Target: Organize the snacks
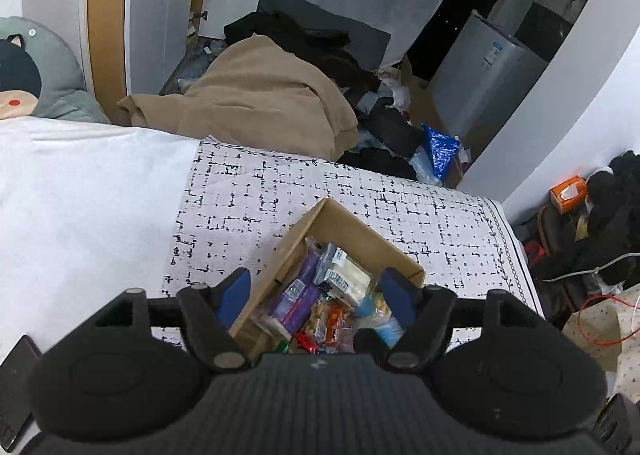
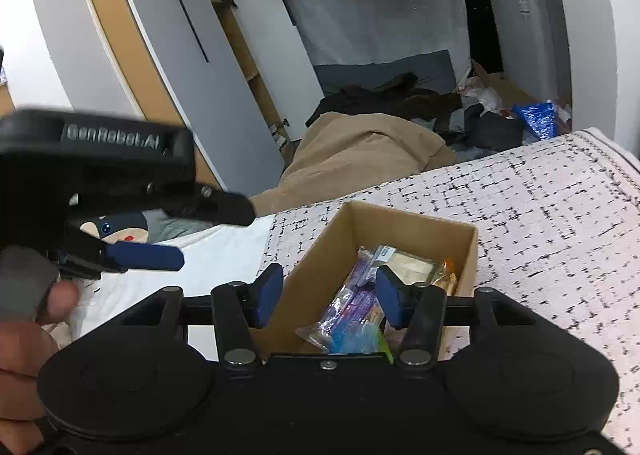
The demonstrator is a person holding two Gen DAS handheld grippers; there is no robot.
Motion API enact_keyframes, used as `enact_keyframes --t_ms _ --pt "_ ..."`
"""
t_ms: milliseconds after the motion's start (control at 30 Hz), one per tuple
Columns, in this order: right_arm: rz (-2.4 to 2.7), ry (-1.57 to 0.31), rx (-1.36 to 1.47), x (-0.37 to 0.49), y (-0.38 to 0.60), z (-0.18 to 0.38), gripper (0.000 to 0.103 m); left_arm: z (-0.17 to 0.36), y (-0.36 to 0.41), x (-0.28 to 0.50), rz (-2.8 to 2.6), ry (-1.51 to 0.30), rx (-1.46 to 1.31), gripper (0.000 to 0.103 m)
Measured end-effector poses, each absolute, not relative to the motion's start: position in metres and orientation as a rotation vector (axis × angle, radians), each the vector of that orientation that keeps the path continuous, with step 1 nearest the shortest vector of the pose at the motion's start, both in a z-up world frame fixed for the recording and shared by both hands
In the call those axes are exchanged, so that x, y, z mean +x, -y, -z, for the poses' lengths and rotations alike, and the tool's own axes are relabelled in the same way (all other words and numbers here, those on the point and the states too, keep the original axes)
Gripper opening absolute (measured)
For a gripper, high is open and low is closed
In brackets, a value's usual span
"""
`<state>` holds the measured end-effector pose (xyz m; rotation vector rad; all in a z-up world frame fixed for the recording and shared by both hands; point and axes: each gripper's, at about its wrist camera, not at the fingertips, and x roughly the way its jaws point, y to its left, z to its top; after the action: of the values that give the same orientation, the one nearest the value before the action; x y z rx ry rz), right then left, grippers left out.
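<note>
A brown cardboard box point(image 1: 340, 221) sits on a bed's black-and-white patterned cloth point(image 1: 400, 199). It holds several wrapped snacks: a purple packet point(image 1: 298, 297), a clear pack of pale bars point(image 1: 348, 275), orange and red wrappers point(image 1: 334, 325). My left gripper point(image 1: 316, 295) hovers open above the box, holding nothing. The box also shows in the right wrist view point(image 2: 352, 227), with the purple packet point(image 2: 356, 305) inside. My right gripper point(image 2: 328, 295) is open and empty above the box's near end. The left gripper point(image 2: 192, 231) appears at the left of that view, open.
A white sheet point(image 1: 80, 195) covers the bed's left part. A plush toy point(image 1: 36, 75) lies at its far left. Beyond the bed lie a tan blanket point(image 1: 260, 95), dark clothes and a blue bag point(image 1: 440, 147). A dark phone point(image 1: 16, 379) lies bottom left.
</note>
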<state>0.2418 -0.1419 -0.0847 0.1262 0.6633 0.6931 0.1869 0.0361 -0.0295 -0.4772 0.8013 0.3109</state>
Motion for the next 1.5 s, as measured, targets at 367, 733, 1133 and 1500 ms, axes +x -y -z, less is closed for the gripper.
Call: enact_keyframes --t_ms 367,733,1133,1500 --pt "-0.561 -0.646 0.156 0.223 0.177 0.051 0.052 0.018 -0.042 0.171 -0.259 -0.815 -0.504 0.083" --pt "-0.447 -0.646 0.192 0.188 0.208 0.036 0.058 0.009 -0.021 0.153 -0.164 -0.853 -0.412 0.092" --pt "-0.375 -0.616 0.205 0.148 0.235 0.02 0.079 -0.003 -0.01 0.123 -0.126 -0.849 -0.332 0.098" --pt "-0.352 -0.619 0.218 0.114 0.248 0.013 0.098 -0.021 0.001 0.083 -0.079 -0.809 -0.252 0.103"
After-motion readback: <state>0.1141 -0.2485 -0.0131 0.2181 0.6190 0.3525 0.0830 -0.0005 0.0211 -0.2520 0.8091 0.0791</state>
